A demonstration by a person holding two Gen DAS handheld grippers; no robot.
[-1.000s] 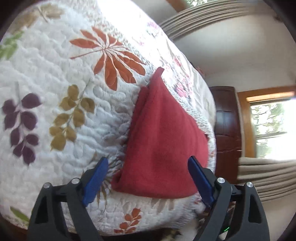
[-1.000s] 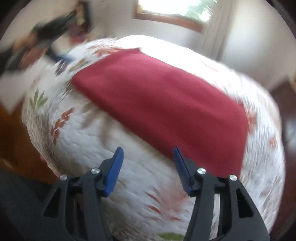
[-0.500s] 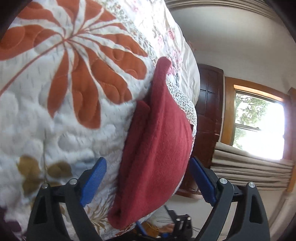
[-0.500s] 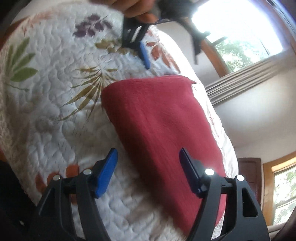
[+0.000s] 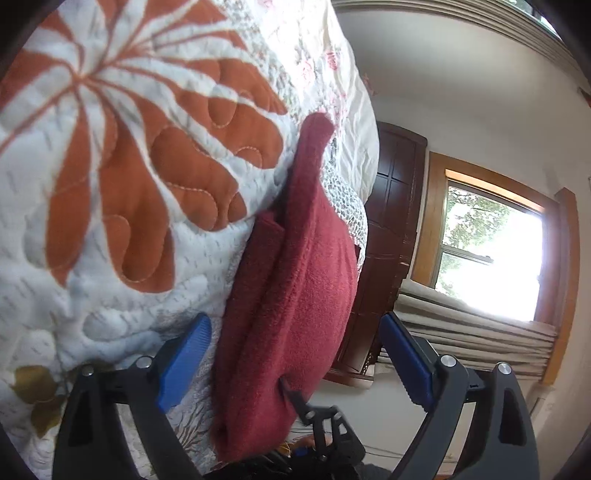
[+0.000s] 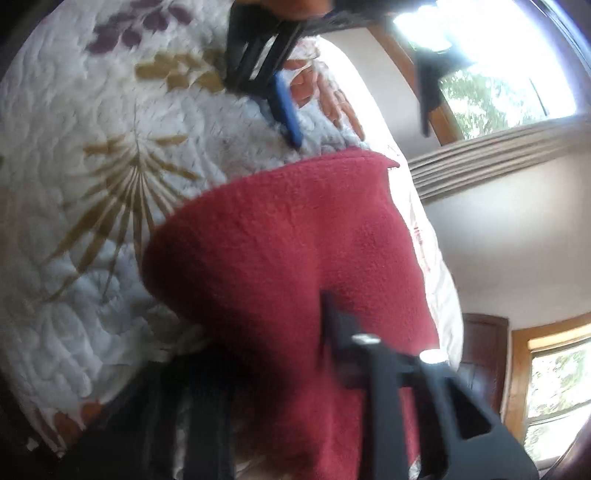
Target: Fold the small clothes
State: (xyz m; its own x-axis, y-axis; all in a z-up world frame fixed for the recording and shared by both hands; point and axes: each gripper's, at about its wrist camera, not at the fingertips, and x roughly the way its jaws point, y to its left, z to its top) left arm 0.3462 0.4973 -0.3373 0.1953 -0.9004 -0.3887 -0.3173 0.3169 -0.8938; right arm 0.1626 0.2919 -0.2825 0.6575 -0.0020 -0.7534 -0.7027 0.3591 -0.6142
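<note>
The red fleece cloth is lying folded in layers on the quilted bedspread, near the edge of the bed, with one narrow corner reaching toward the far side. In the left wrist view the cloth is sitting between the blue pads of the left gripper, whose jaws are standing wide apart, gripping nothing and not touching the fabric. In the right wrist view the same cloth is filling the centre, and the near end is covering the tips of the right gripper; one black finger is pressing against the fabric while the other is blurred and hidden, so whether this gripper is clamped on the cloth cannot be told. The left gripper is appearing at the top of that view, just beyond the cloth's far edge, with a hand holding it. The bedspread is showing leaf prints in orange, gold and purple. A dark wooden door, a window and pleated curtains are standing behind the bed.
</note>
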